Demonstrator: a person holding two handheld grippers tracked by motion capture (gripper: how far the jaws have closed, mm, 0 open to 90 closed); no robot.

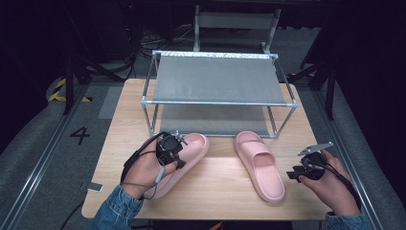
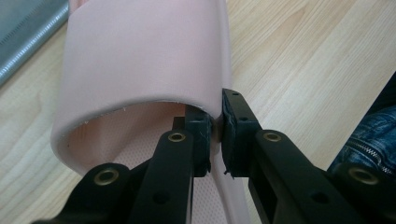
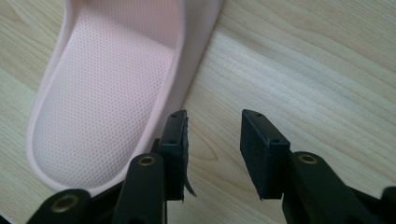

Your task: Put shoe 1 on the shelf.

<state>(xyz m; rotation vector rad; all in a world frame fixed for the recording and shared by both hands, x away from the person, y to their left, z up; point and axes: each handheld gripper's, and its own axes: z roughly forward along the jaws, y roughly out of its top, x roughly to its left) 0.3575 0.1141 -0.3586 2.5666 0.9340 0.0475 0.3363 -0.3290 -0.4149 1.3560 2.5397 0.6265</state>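
Note:
Two pink slide slippers lie on the wooden table [image 1: 215,187] in front of a metal shoe rack [image 1: 218,79]. My left gripper [image 1: 173,149] is shut on the left slipper [image 1: 191,148], its jaws pinching the side wall right where the strap [image 2: 140,51] ends, one jaw inside and one outside. The right slipper [image 1: 261,165] lies flat, toe toward the rack. My right gripper [image 1: 299,173] hovers open beside that slipper's heel [image 3: 107,102], over bare wood, holding nothing.
The rack has two grey fabric shelves; the lower one [image 1: 215,120] sits just behind the slippers. Table edges run close to both hands. Dark stands and cables stand on the floor beyond the table.

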